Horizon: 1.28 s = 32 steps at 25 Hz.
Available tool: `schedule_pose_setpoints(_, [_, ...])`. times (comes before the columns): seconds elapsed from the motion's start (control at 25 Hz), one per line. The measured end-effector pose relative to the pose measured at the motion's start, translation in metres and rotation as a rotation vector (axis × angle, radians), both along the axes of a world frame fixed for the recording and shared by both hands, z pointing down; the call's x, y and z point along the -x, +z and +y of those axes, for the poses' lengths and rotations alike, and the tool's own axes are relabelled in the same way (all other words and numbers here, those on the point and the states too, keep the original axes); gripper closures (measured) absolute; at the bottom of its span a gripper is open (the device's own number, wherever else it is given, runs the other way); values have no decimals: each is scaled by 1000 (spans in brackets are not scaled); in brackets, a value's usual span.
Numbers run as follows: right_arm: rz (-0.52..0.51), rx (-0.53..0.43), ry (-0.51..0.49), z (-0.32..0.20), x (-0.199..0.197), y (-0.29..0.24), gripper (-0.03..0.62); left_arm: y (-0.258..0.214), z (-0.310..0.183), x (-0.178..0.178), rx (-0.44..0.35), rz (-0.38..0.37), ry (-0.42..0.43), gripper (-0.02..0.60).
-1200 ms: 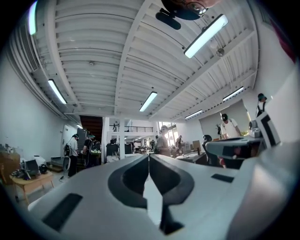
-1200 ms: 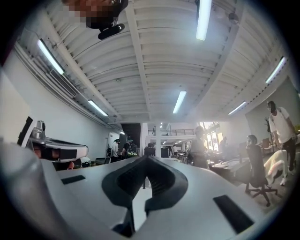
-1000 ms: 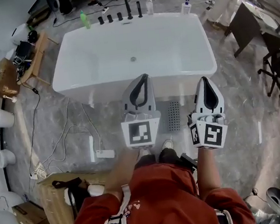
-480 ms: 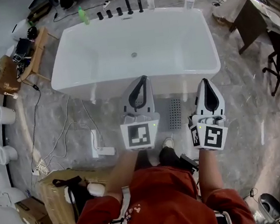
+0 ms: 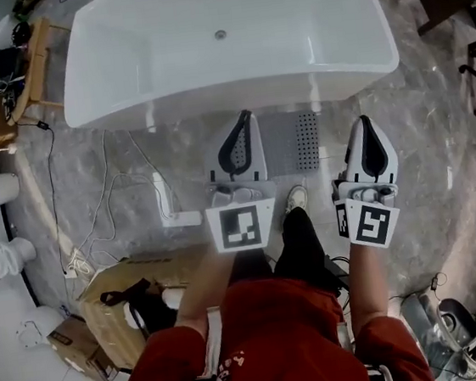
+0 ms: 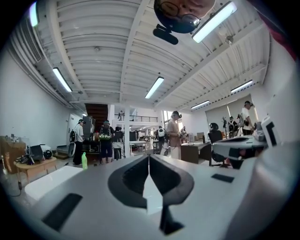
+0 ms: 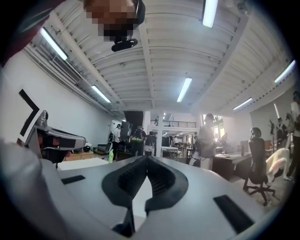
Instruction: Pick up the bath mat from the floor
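Stepped closer to bathtub (image 5: 236, 96); more of bath mat (image 5: 301, 140) showing now. Lies flat on floor (image 5: 438, 145) right at tub base, partly behind left gripper (image 5: 243, 118), right gripper (image 5: 365, 121) just beside. Both claws pressed together, empty, held level. Approach step, likely. Next calls for dipping down, spreading jaws, pinching mat edge.

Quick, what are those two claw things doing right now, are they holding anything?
Left gripper: closed, holding nothing.
Right gripper: closed, holding nothing.
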State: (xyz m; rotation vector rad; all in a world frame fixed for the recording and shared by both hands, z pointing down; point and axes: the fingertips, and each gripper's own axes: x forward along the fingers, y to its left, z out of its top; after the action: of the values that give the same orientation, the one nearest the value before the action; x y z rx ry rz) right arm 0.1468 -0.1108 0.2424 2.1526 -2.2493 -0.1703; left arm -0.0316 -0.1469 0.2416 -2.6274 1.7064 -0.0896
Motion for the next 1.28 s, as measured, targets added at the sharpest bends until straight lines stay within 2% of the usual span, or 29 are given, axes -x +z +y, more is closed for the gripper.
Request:
schedule_pose_setpoints(0.28, [-7, 27, -21, -9, 21, 91, 582, 91, -19, 28, 22, -3, -30, 566])
schedule_pose_setpoints(0.48, [15, 73, -64, -12, 26, 166, 582, 169, -17, 30, 53, -24, -13, 566])
schedule_pose_setpoints(0.6, [31, 134, -78, -10, 27, 215, 582, 216, -8, 35, 79, -47, -7, 566])
schedule_pose_setpoints(0.76, [21, 214, -84, -2, 26, 274, 582, 275, 0, 43, 140, -60, -39, 565])
schedule_pose_setpoints(1.08, [48, 329, -114, 9, 26, 390, 582, 383, 0, 52, 160, -126, -52, 565])
schedule_pose_setpoints(1.28, [55, 368, -155, 17, 36, 452, 582, 450, 14, 53, 200, -127, -41, 565])
